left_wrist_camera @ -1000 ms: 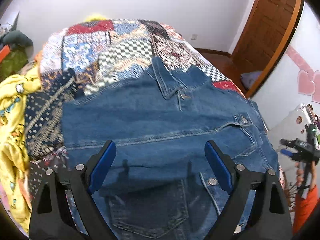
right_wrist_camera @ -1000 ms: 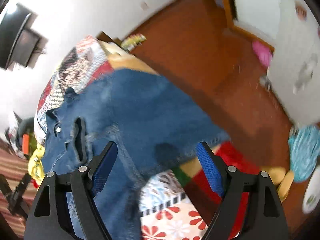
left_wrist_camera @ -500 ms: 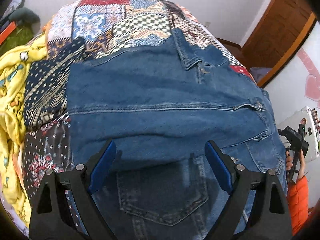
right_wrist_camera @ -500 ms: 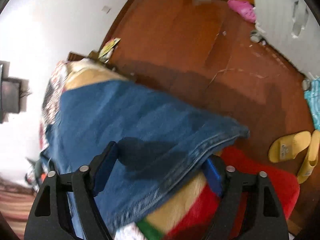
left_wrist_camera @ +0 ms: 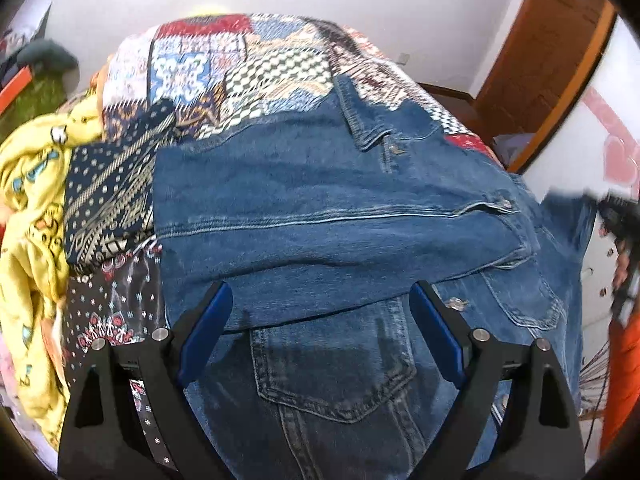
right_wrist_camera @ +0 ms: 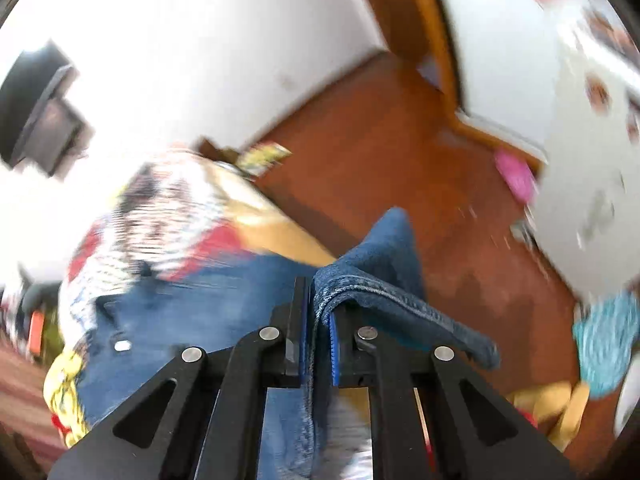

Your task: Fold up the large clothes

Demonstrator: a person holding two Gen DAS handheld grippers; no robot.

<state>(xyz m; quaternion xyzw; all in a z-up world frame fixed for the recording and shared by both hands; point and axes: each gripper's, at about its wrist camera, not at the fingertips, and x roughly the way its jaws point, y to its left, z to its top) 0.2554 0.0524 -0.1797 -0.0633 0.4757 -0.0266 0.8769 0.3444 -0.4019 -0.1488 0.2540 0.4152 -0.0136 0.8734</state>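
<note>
A blue denim jacket lies spread on a bed with a patchwork cover, one sleeve folded across its front. My left gripper is open and empty, hovering just above the jacket's chest pocket. My right gripper is shut on the jacket's sleeve end and holds it lifted off the bed's right edge; the cuff drapes over the right finger. The right gripper also shows blurred at the far right of the left wrist view.
A yellow printed garment lies bunched on the bed's left side. Beyond the bed's right edge is brown floor with a pink slipper, yellow slippers and a teal cloth. A wooden door stands at the back right.
My right gripper has closed on the sleeve end at the bed's edge and lifted it. My left gripper stays open over the jacket, its view drawn back slightly.
</note>
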